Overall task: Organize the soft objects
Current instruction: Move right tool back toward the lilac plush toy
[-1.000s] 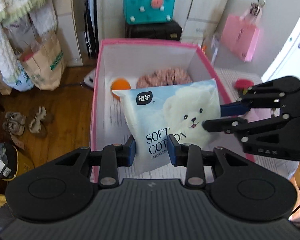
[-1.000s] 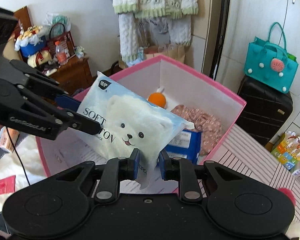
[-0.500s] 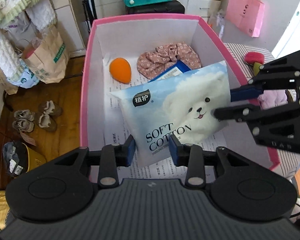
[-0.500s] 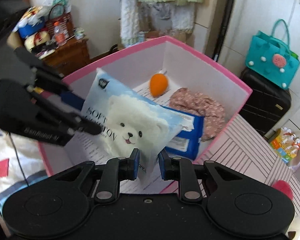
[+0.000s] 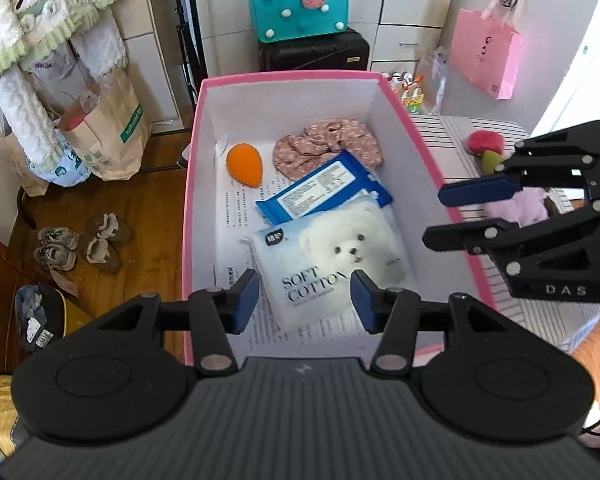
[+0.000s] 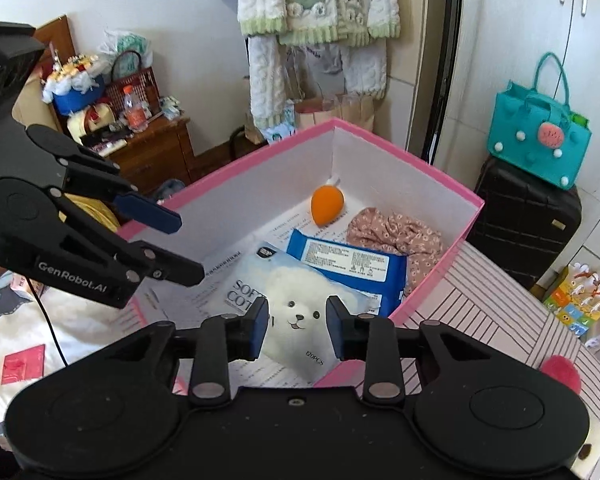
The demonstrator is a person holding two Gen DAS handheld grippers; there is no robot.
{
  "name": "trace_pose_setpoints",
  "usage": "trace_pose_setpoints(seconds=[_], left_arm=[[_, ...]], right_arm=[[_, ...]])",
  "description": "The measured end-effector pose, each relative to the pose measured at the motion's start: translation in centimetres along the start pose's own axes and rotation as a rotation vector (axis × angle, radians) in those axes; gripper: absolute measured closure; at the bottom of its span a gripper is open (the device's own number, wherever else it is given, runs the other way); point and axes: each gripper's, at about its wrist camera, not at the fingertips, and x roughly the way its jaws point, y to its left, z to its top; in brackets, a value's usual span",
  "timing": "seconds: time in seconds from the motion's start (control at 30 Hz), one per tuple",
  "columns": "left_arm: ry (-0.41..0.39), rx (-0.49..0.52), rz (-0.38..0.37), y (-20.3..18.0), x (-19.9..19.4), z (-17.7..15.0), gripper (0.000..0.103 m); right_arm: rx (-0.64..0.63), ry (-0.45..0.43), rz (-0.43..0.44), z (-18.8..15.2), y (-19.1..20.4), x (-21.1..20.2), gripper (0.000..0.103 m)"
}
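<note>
The light blue "Soft Cotton" pack with a white bear (image 5: 332, 264) (image 6: 296, 312) lies flat inside the pink box (image 5: 190, 200) (image 6: 440, 180), partly over a blue wipes pack (image 5: 324, 196) (image 6: 348, 260). An orange sponge (image 5: 244, 164) (image 6: 327, 210) and a floral pink scrunchie (image 5: 332, 144) (image 6: 396, 236) lie further in. My left gripper (image 5: 303, 300) (image 6: 168, 248) is open above the pack's near end. My right gripper (image 6: 296, 326) (image 5: 440, 216) is open above the box's right side. Neither holds anything.
A striped surface (image 5: 452, 136) (image 6: 480, 320) right of the box carries a red pompom toy (image 5: 486, 144) (image 6: 562, 372) and a lilac soft item (image 5: 528, 208). A teal bag (image 5: 300, 0) on a black suitcase, a pink bag (image 5: 486, 52), paper bags and shoes (image 5: 80, 240) surround the box.
Both grippers held the cotton pack above the box, lowered it, then opened. The pack now lies in the box and both grippers have drawn back from it.
</note>
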Motion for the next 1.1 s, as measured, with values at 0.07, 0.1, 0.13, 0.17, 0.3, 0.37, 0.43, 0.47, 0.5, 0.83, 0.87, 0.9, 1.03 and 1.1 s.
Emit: trace_pose_setpoints(seconds=[0.07, 0.1, 0.13, 0.17, 0.3, 0.37, 0.43, 0.47, 0.5, 0.83, 0.87, 0.9, 1.03, 1.1], left_arm=[[-0.011, 0.017, 0.006, -0.7, -1.2, -0.3, 0.051], [-0.017, 0.024, 0.009, -0.9, -1.7, -0.4, 0.048], [-0.022, 0.033, 0.012, -1.3, -2.3, -0.6, 0.044], [-0.025, 0.043, 0.012, -1.7, -2.9, -0.8, 0.043], [-0.042, 0.06, -0.001, -3.1, -5.1, -1.6, 0.038], [-0.058, 0.074, 0.001, -3.6, -6.0, -1.9, 0.036], [-0.076, 0.088, 0.012, -4.4, -6.9, -2.3, 0.033], [-0.085, 0.095, 0.016, -4.7, -7.4, -2.5, 0.032], [-0.092, 0.102, 0.018, -5.0, -7.7, -2.7, 0.031], [-0.165, 0.196, 0.03, -9.2, -11.0, -4.9, 0.018], [-0.172, 0.205, 0.027, -9.6, -11.3, -5.2, 0.017], [-0.181, 0.218, 0.022, -10.1, -11.5, -5.4, 0.015], [-0.236, 0.26, 0.023, -11.9, -11.5, -6.6, 0.006], [-0.252, 0.292, 0.03, -12.6, -11.0, -7.2, 0.006]], right_arm=[[-0.004, -0.022, -0.002, -0.2, 0.3, -1.2, 0.066], [-0.005, -0.03, -0.001, -0.3, 0.4, -1.8, 0.064], [-0.007, -0.041, 0.003, -0.4, 0.5, -2.4, 0.064], [-0.008, -0.051, 0.006, -0.6, 0.7, -3.0, 0.062], [-0.026, -0.078, 0.011, -1.1, 1.4, -5.4, 0.057], [-0.034, -0.095, 0.009, -1.3, 1.8, -6.5, 0.054], [-0.036, -0.113, 0.006, -1.5, 2.0, -7.6, 0.05], [-0.038, -0.122, 0.002, -1.7, 2.1, -8.1, 0.047], [-0.042, -0.133, -0.001, -1.9, 2.1, -8.7, 0.046], [-0.07, -0.201, 0.003, -5.4, 1.7, -13.9, 0.04], [-0.069, -0.208, -0.004, -5.9, 1.5, -14.4, 0.039], [-0.065, -0.215, -0.01, -6.4, 1.4, -15.0, 0.036], [-0.03, -0.227, -0.018, -8.2, 0.4, -16.6, 0.032], [-0.01, -0.234, -0.018, -9.0, 0.0, -17.3, 0.029]])
